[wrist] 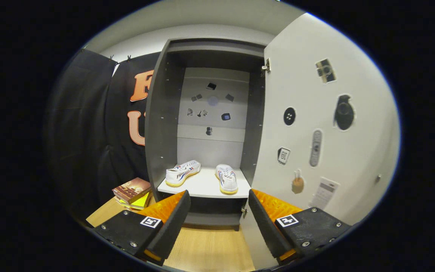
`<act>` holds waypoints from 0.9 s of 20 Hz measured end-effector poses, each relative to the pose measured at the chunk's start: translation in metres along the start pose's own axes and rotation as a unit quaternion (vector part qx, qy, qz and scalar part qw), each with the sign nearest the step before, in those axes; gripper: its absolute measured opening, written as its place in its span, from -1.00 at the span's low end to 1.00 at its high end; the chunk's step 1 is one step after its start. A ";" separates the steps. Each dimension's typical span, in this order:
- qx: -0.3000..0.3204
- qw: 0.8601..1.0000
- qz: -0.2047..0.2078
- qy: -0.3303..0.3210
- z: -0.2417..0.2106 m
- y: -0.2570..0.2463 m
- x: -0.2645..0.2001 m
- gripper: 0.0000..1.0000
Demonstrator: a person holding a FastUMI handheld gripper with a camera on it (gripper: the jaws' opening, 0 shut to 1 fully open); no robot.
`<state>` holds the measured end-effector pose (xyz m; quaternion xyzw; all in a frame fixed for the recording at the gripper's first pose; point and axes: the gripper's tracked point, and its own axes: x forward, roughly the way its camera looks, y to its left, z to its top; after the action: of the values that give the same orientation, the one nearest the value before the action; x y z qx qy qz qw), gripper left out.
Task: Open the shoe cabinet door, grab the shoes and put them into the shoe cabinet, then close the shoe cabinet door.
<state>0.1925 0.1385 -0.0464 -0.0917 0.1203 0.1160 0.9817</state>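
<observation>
The grey shoe cabinet [161, 124] stands straight ahead with its white door [353, 143] swung wide to the right. Two white shoes rest on its white shelf [202, 186]: the left shoe [182, 172] is turned sideways, the right shoe [226, 178] points toward me. My gripper [219, 219] hangs open a short way in front of the cabinet, below shelf level, with nothing between its fingers. The door's lower edge lies close beside the right finger [264, 223].
A stack of books [132, 192] lies on the wooden floor [210, 249] left of the cabinet's base. Stickers dot the door's inner face and the cabinet's back panel. Black cloth hangs to the left of the cabinet.
</observation>
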 end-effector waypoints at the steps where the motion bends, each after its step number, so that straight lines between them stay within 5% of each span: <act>1: 0.000 1.000 -0.007 -0.003 -0.001 -0.007 -0.013 0.91; 11: 0.027 0.990 -0.137 0.003 -0.033 -0.124 -0.125 0.91; 18: 0.027 0.979 -0.199 0.013 -0.066 -0.180 -0.138 0.91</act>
<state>0.0929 -0.0756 -0.0459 -0.0886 0.1151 -0.0866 0.9856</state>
